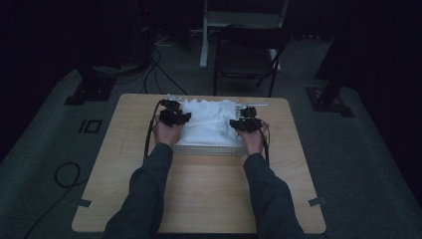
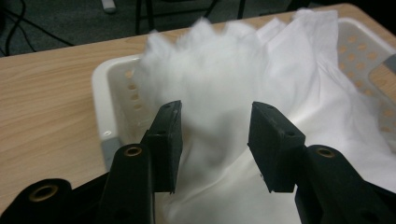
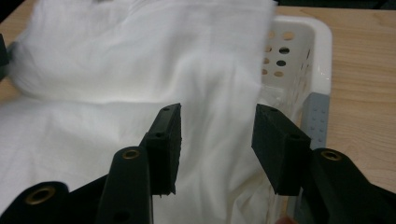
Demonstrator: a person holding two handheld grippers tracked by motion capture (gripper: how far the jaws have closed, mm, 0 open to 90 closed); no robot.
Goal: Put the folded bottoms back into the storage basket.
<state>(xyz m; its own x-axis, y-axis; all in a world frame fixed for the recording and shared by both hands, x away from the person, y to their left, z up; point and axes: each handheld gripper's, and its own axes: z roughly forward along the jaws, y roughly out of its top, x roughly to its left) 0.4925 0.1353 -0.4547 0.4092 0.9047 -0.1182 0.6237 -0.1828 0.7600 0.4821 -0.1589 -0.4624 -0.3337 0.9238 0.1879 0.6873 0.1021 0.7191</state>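
A white cloth [image 1: 209, 124] is heaped in a white perforated basket [image 1: 209, 149] at the far middle of the wooden table. My left gripper [image 1: 174, 117] hovers over the basket's left end and my right gripper [image 1: 245, 122] over its right end. In the left gripper view the gripper [image 2: 216, 140] stands open, with the blurred cloth [image 2: 224, 79] loose just beyond its pads and the basket wall [image 2: 105, 93] to the left. In the right gripper view the gripper [image 3: 215, 140] is open too; the cloth [image 3: 140, 70] hangs behind the gap, and the basket rim [image 3: 317, 51] is at the right.
The bare wooden table [image 1: 199, 189] spreads between the basket and the person's sleeves. Behind the table stand a dark folding chair [image 1: 246, 55] and a pale stand. Cables [image 1: 64, 174] lie on the grey floor at the left.
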